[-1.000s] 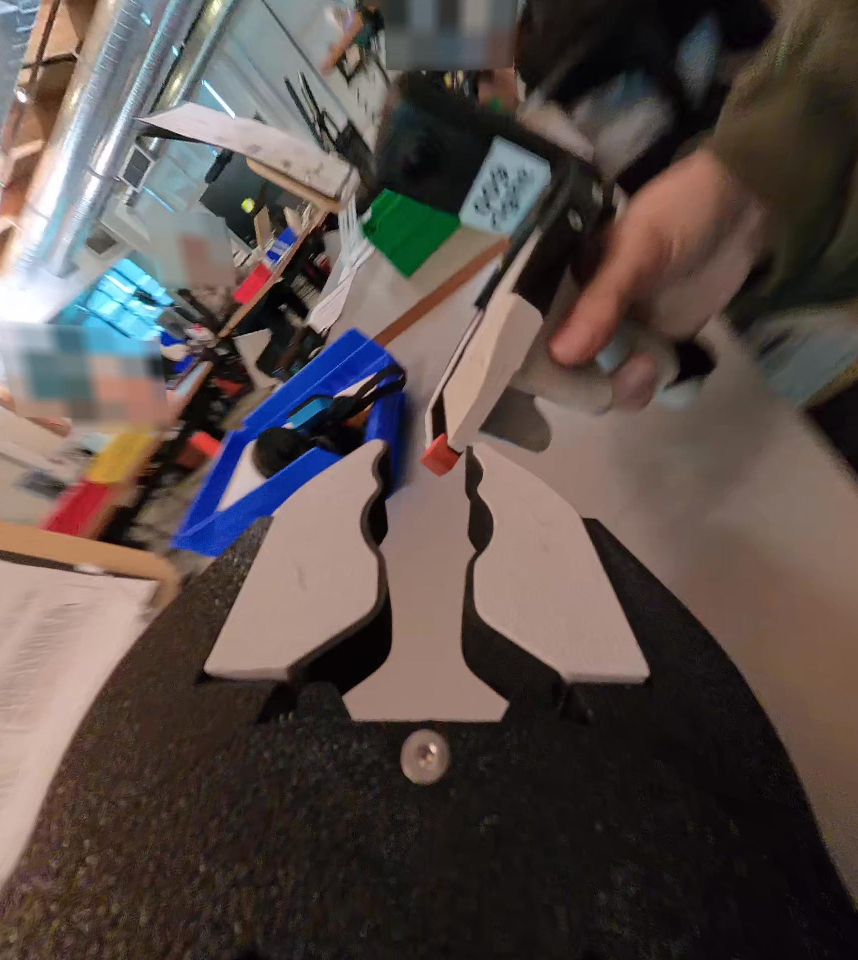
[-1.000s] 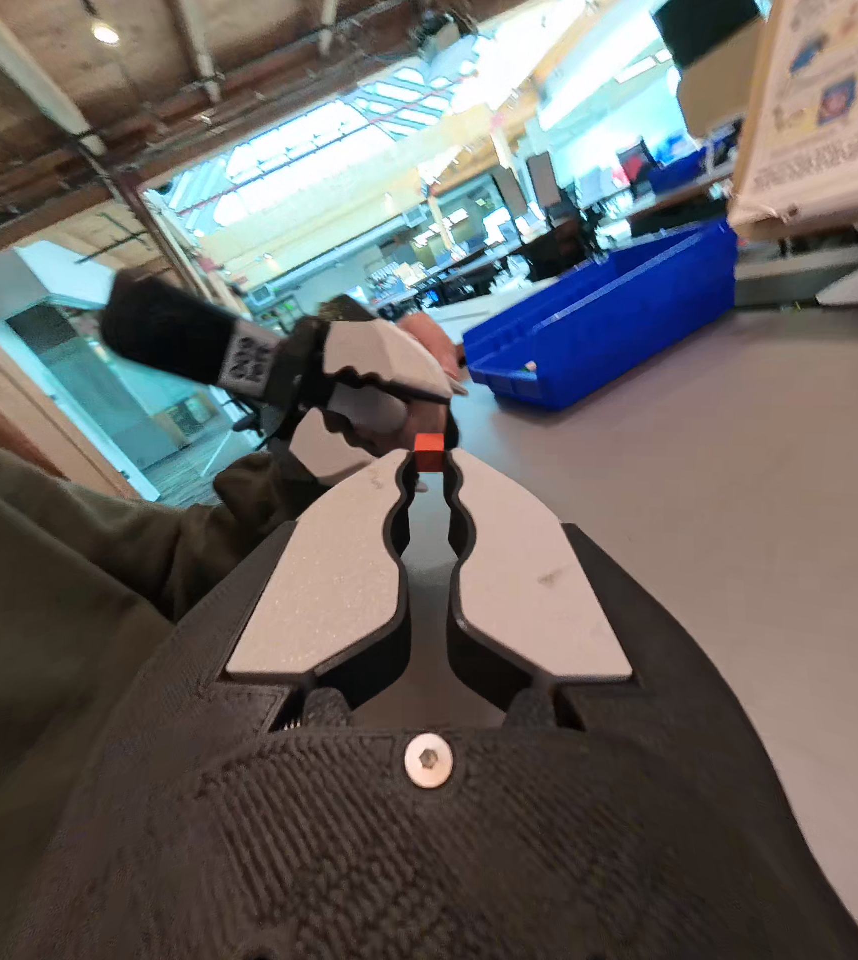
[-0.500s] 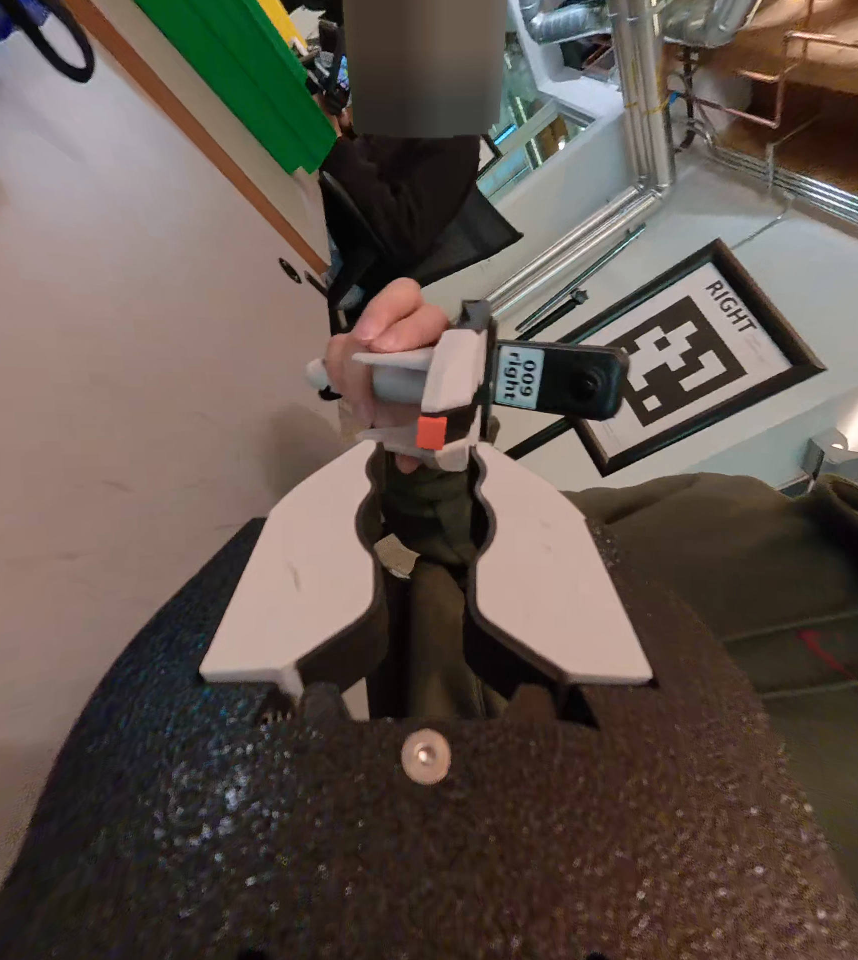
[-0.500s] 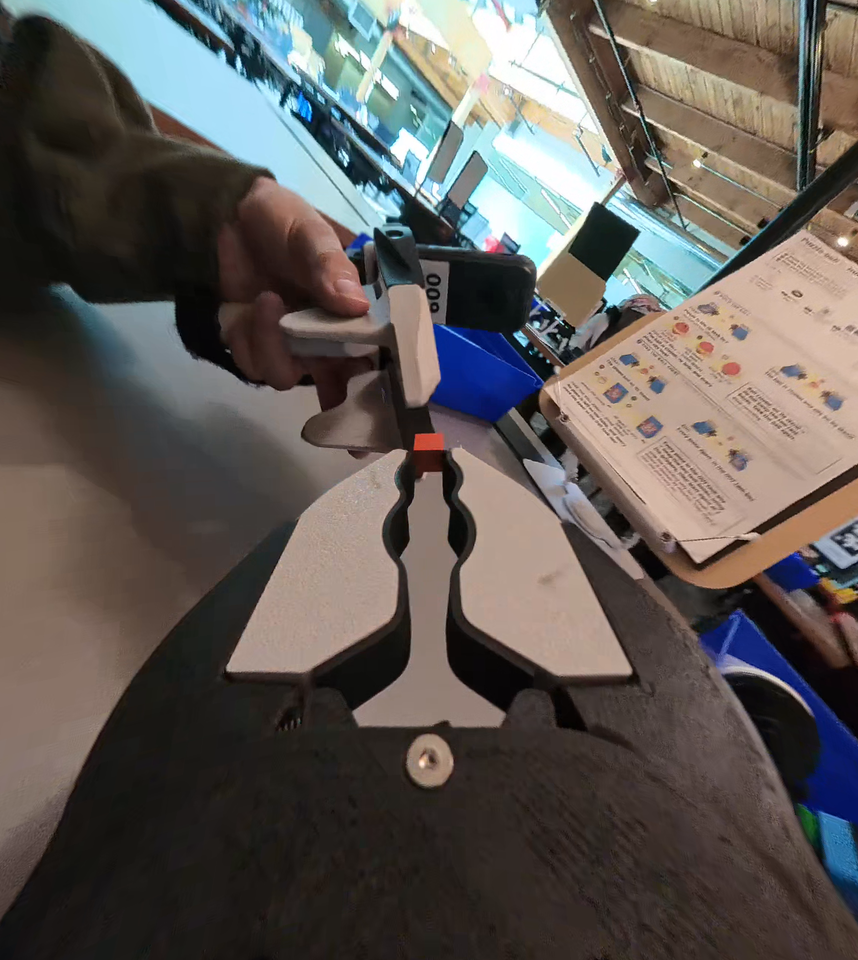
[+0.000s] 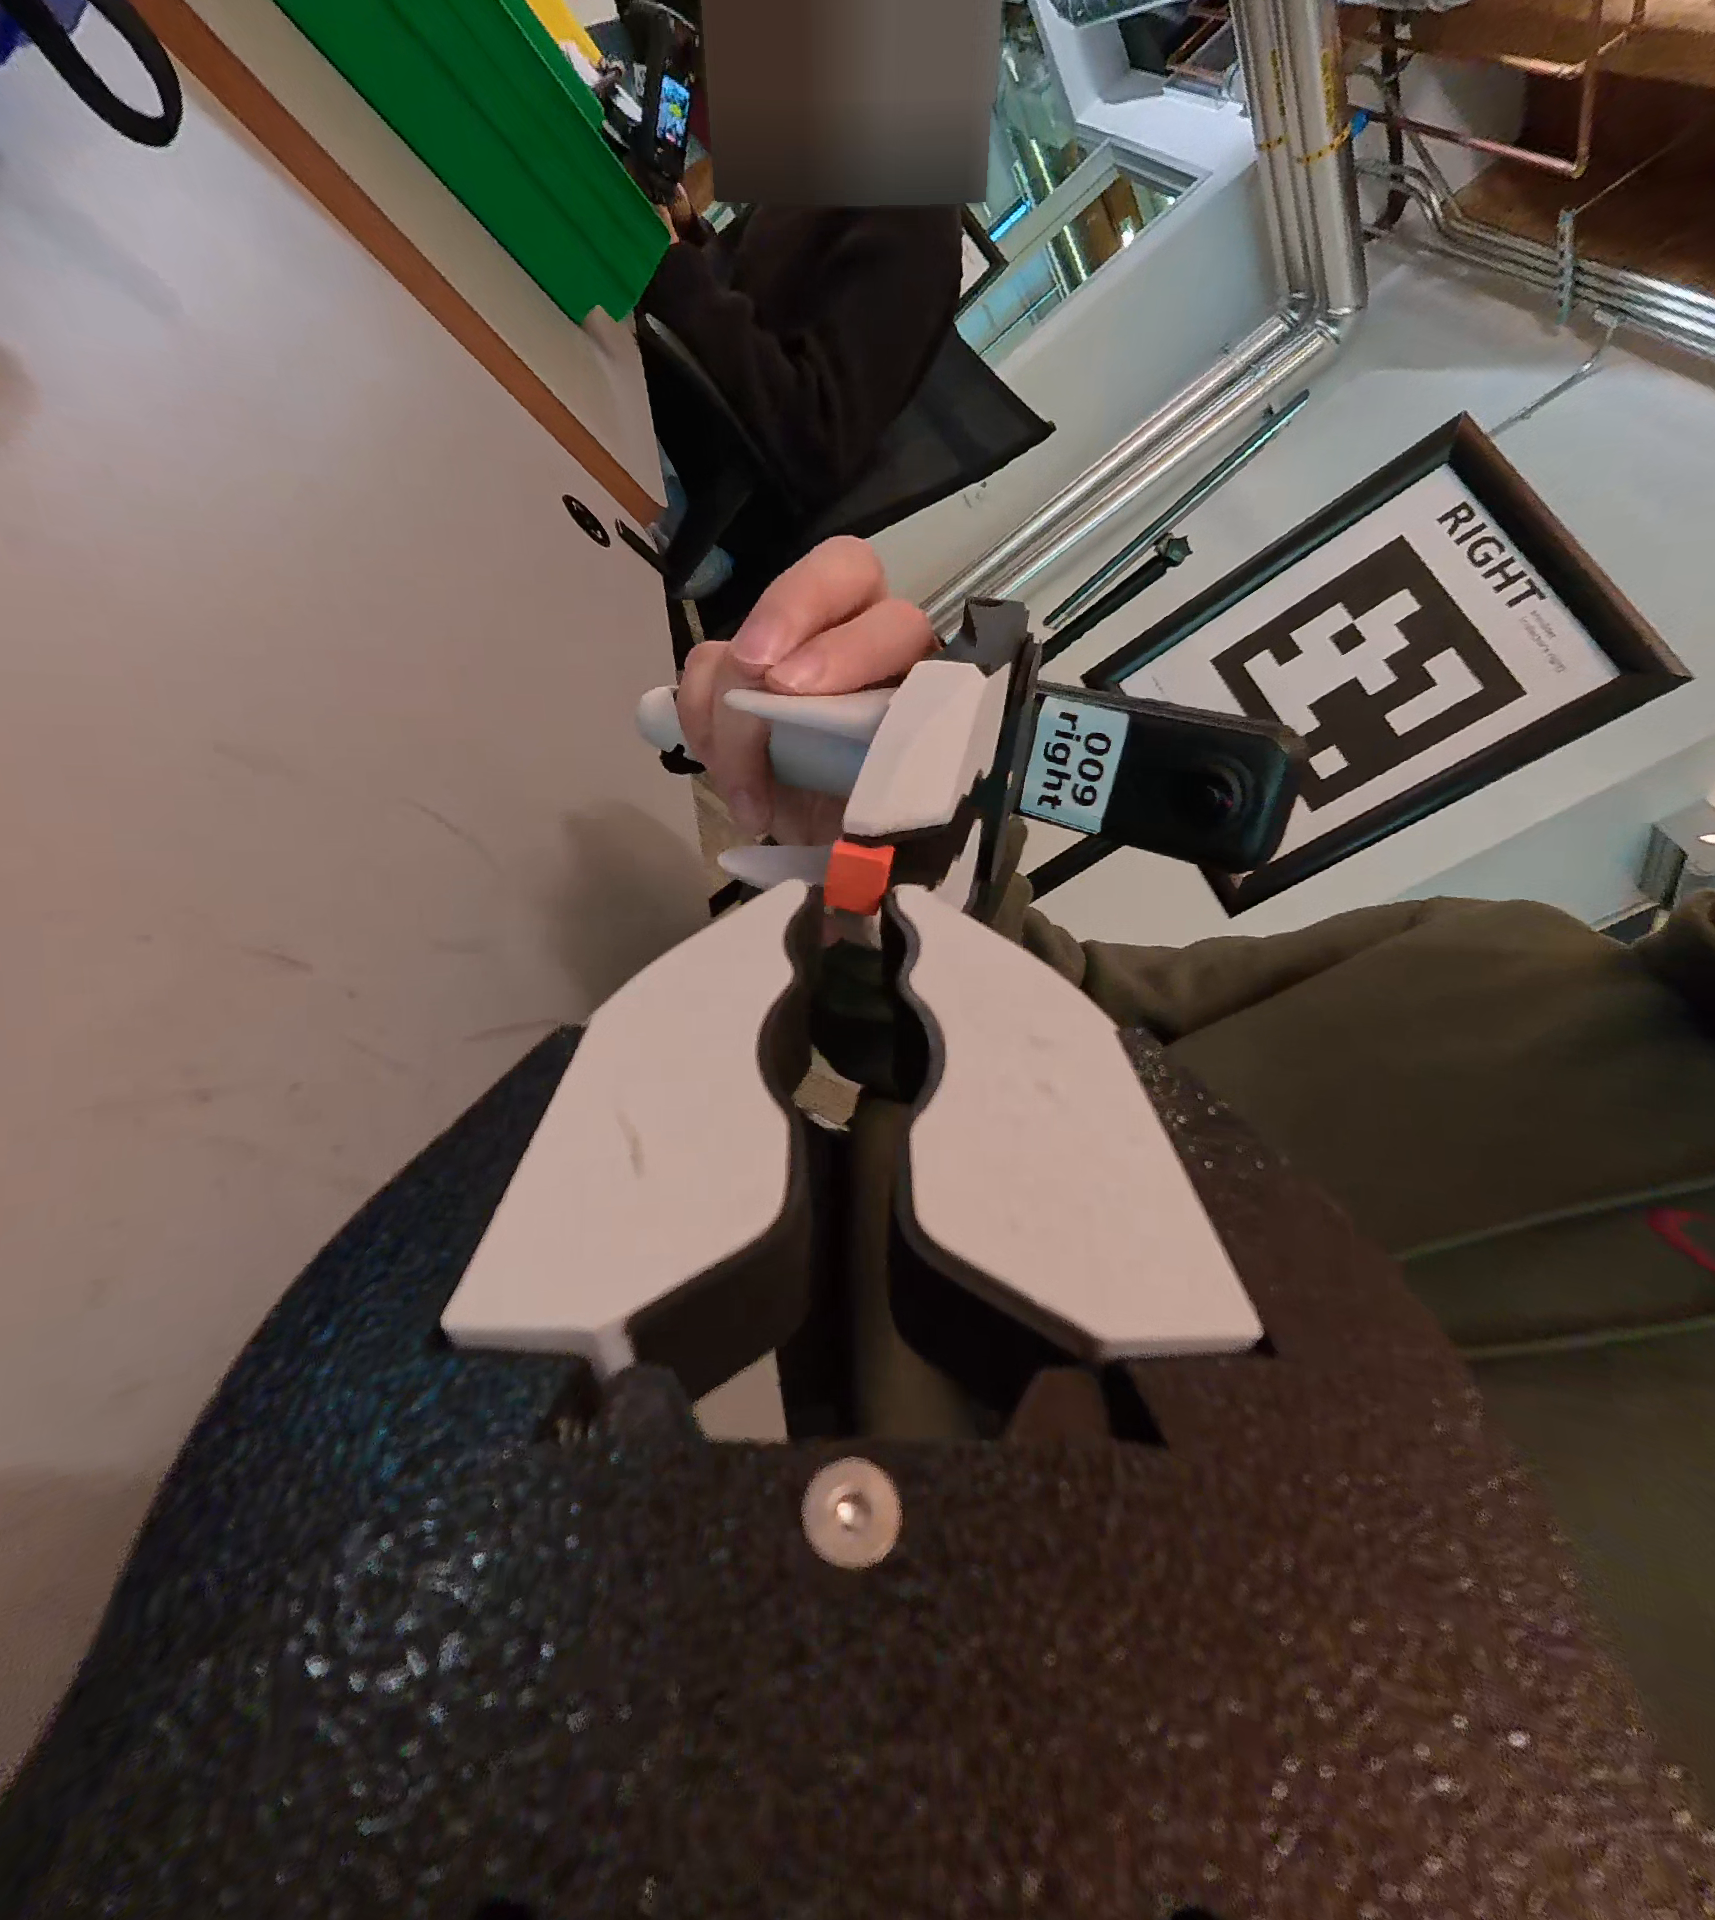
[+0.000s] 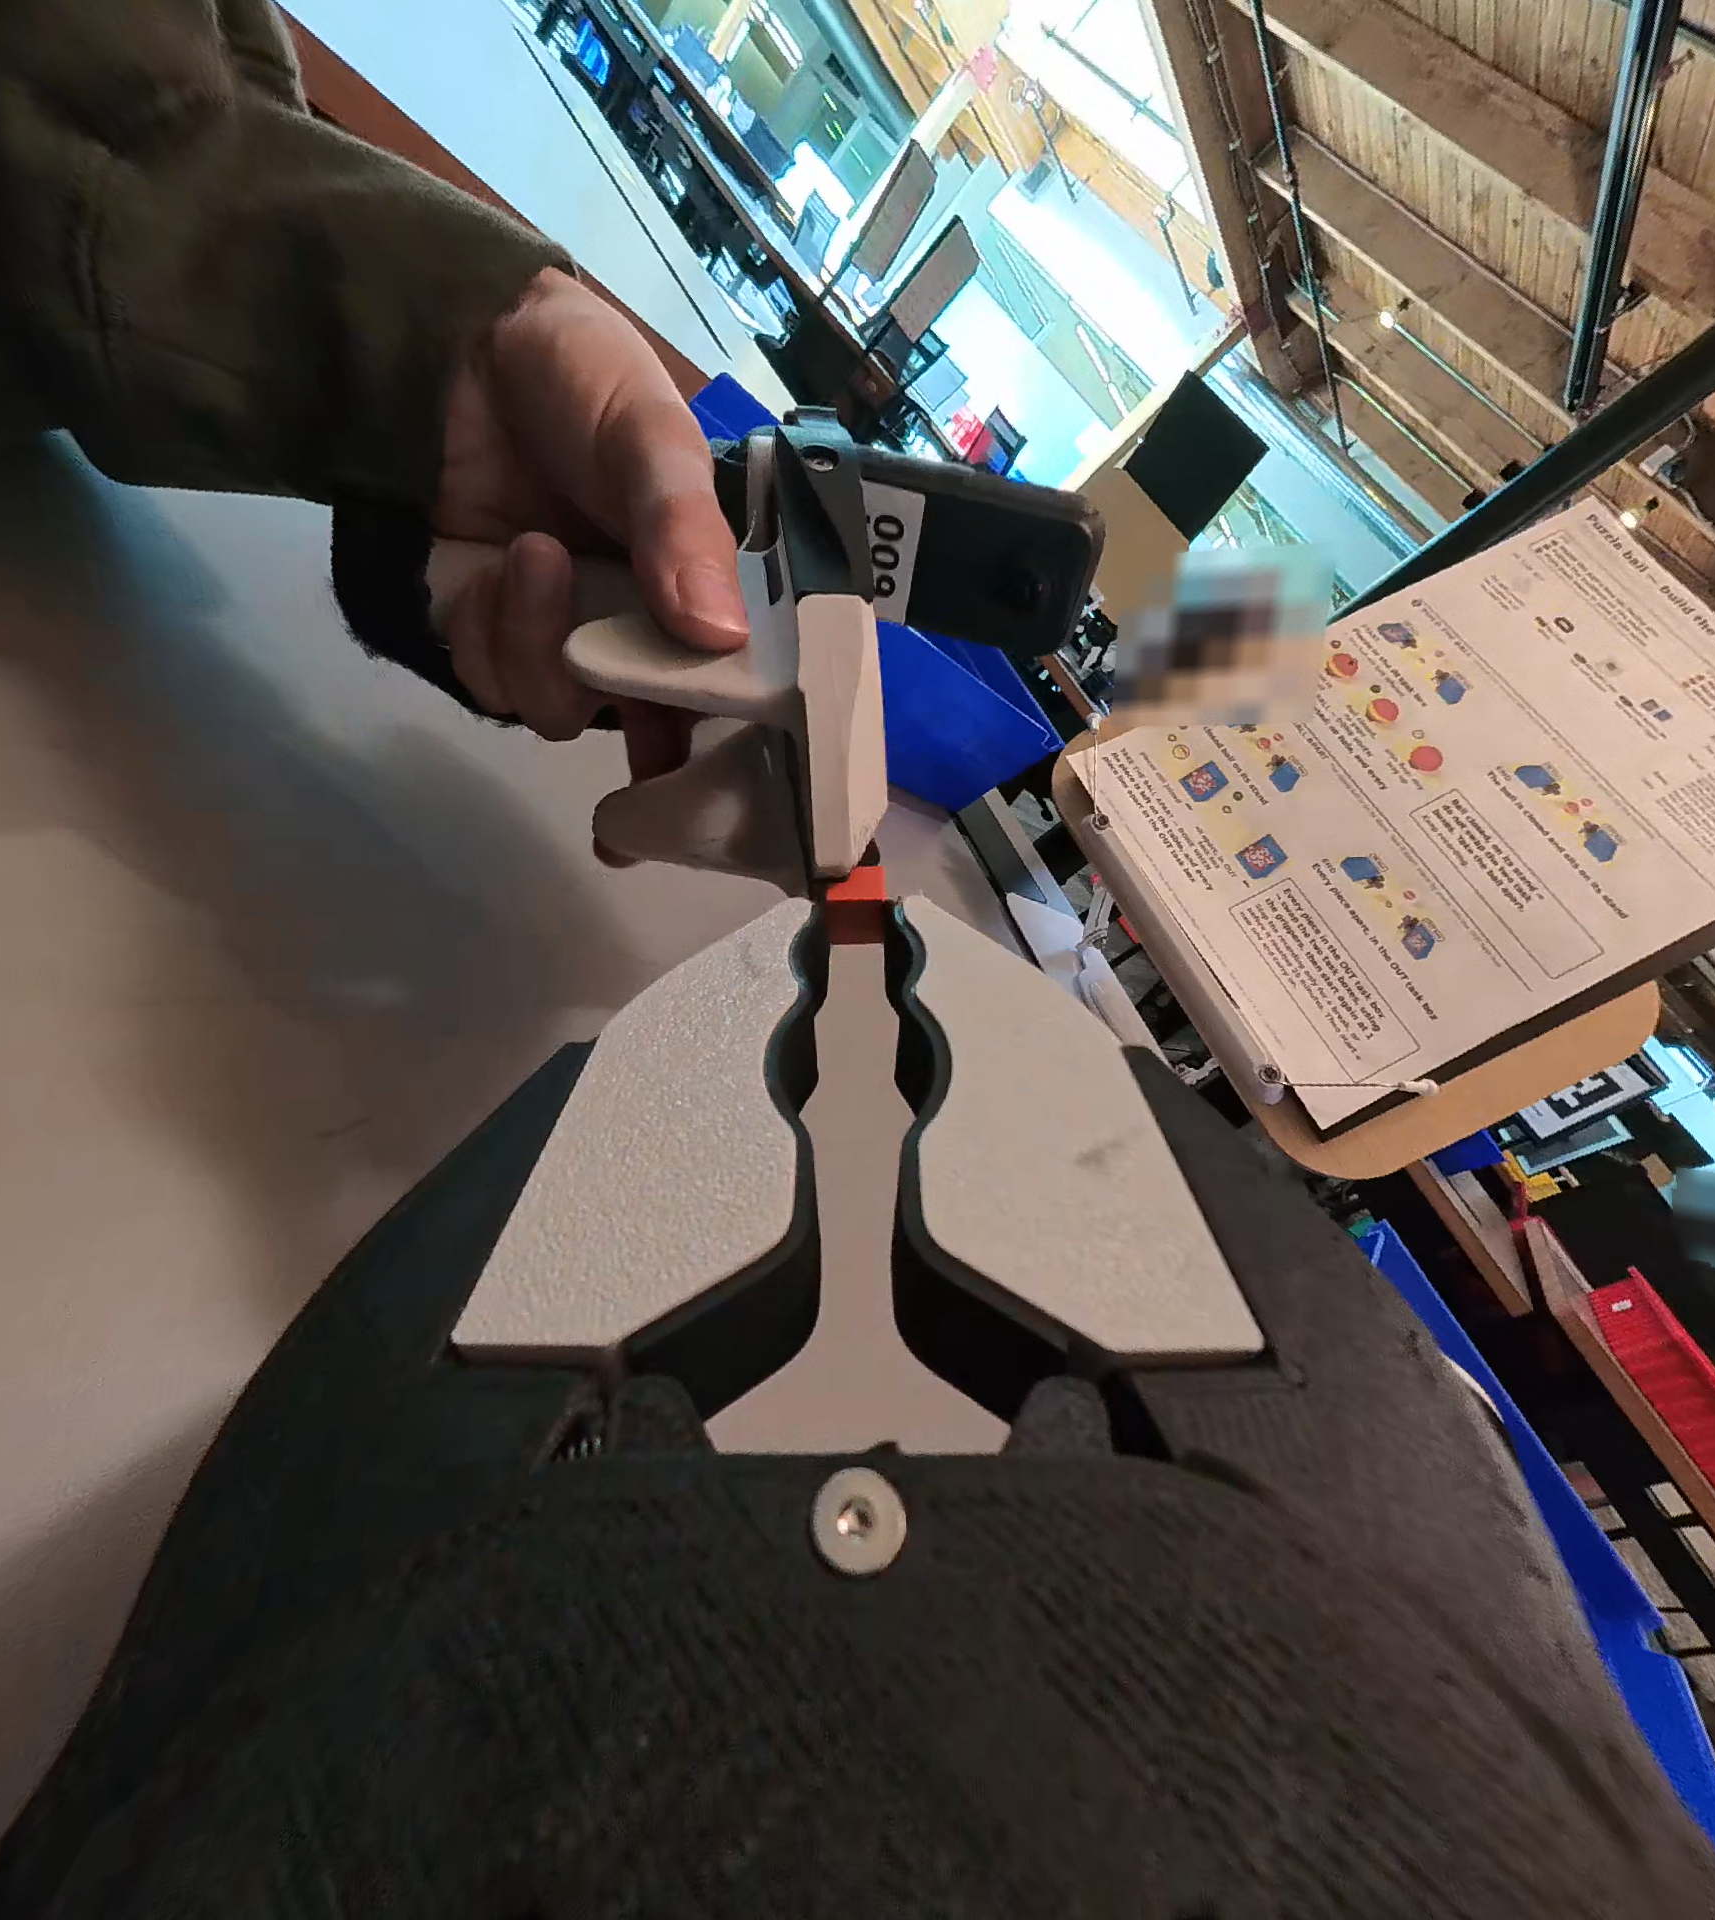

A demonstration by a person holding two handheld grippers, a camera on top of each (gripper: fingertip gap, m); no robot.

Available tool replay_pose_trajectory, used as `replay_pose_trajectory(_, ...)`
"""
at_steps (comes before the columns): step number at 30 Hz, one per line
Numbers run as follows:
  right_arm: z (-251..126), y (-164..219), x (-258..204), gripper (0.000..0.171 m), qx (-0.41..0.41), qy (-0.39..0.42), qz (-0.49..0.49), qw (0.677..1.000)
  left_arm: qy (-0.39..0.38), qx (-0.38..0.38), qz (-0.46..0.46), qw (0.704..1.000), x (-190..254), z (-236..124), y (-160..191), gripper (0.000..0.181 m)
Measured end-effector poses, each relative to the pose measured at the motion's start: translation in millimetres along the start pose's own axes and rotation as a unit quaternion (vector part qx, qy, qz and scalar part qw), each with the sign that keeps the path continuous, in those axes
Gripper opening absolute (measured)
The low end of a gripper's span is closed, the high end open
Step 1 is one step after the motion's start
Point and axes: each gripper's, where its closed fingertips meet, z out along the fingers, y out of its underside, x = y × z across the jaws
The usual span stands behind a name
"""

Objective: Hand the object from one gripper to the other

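Above the bare grey desk (image 6: 105,1039), both grippers meet tip to tip: right gripper (image 6: 855,925) and left gripper (image 5: 851,912) each closed on the orange cube (image 5: 857,875); blue bins (image 6: 967,717) stand behind.

In the right wrist view, the block (image 6: 854,907) sits between the right gripper (image 6: 854,925) tips, with the left gripper (image 6: 837,790) directly above, touching it. A clipboard (image 6: 1435,831) stands to the right, bins (image 6: 946,717) behind.

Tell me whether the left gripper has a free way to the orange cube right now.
Probably yes. The orange cube is pinched at the right gripper's tips, and the left gripper is right at it with nothing between. Whether it already grips is unclear.
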Motion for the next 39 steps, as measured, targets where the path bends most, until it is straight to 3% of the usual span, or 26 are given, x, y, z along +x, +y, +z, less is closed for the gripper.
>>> replay_pose_trajectory(1,0.4,0.9,-0.5,0.010,-0.002,-0.001,0.001,1.000,-0.005,-0.001,0.011,1.000,-1.0,-0.3,0.3,0.010)
replay_pose_trajectory(6,0.6,-0.8,2.4,0.014,0.012,0.004,0.063,0.998,-0.018,0.006,0.075,0.997,-1.1,-1.5,-3.2,0.009)
replay_pose_trajectory(13,1.1,-5.7,16.9,0.036,0.052,-0.010,0.289,0.956,-0.075,0.065,0.214,0.972,-1.6,-17.7,-25.6,0.009)
replay_pose_trajectory(15,2.6,-11.1,17.7,0.024,0.066,-0.006,0.302,0.951,-0.076,0.053,0.225,0.970,-0.6,-17.8,-23.2,0.009)
replay_pose_trajectory(21,6.2,-12.1,19.1,0.013,0.068,-0.003,0.343,0.937,-0.075,0.035,0.277,0.957,5.7,-11.6,-18.1,0.009)
replay_pose_trajectory(30,5.0,-16.7,17.5,0.012,0.088,-0.021,0.361,0.928,-0.080,0.025,0.299,0.951,8.2,-8.9,-15.6,0.009)
replay_pose_trajectory(33,4.6,-18.1,17.7,0.018,0.094,-0.026,0.368,0.925,-0.082,0.020,0.310,0.947,8.9,-7.2,-14.2,0.009)
replay_pose_trajectory(39,2.7,-9.0,25.3,0.022,0.073,-0.010,0.402,0.913,-0.121,0.019,0.363,0.924,7.3,-6.2,-17.7,0.009)
